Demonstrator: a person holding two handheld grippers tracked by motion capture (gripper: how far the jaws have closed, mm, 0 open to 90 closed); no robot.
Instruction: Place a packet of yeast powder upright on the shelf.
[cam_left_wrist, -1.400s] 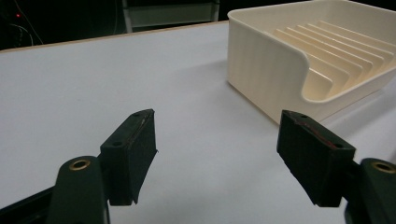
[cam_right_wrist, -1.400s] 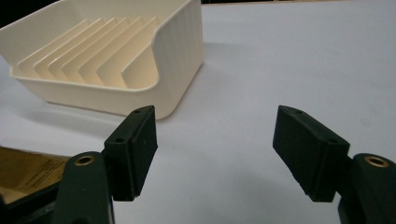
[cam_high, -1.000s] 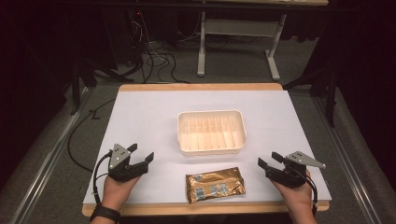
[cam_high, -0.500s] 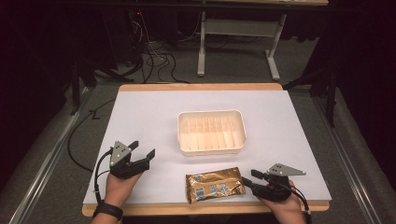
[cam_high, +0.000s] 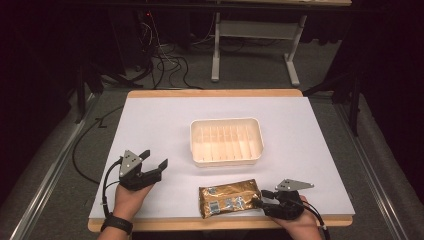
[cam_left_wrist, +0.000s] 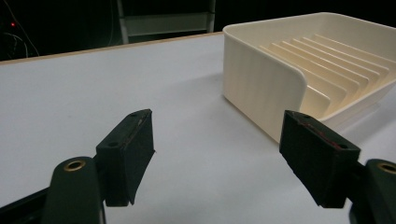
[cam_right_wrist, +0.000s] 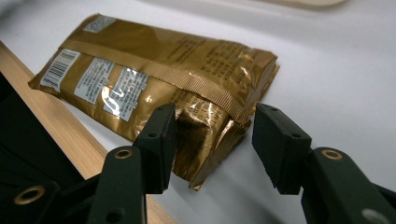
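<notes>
A gold foil snack packet (cam_high: 227, 199) (cam_right_wrist: 177, 70) lies flat near the table's front edge, label side up. My right gripper (cam_high: 260, 198) (cam_right_wrist: 215, 126) sits low at its right end with the packet's crimped end between the jaws. They have just been closing; the left pad is against the foil, while a gap remains at the right pad. A cream ribbed tray (cam_high: 226, 121) (cam_left_wrist: 261, 88) stands empty mid-table. My left gripper (cam_high: 155, 158) (cam_left_wrist: 217, 140) rests at the front left, open and empty, pointing toward the tray's near corner.
The white table top (cam_high: 160, 125) has a wooden front edge (cam_right_wrist: 60, 121) right beside the packet. Cables and a metal stand (cam_high: 252, 30) sit on the dark floor beyond the far edge.
My right gripper has moved left and down to the packet's right end, and its jaws have narrowed around that end. The left gripper and the tray have not moved.
</notes>
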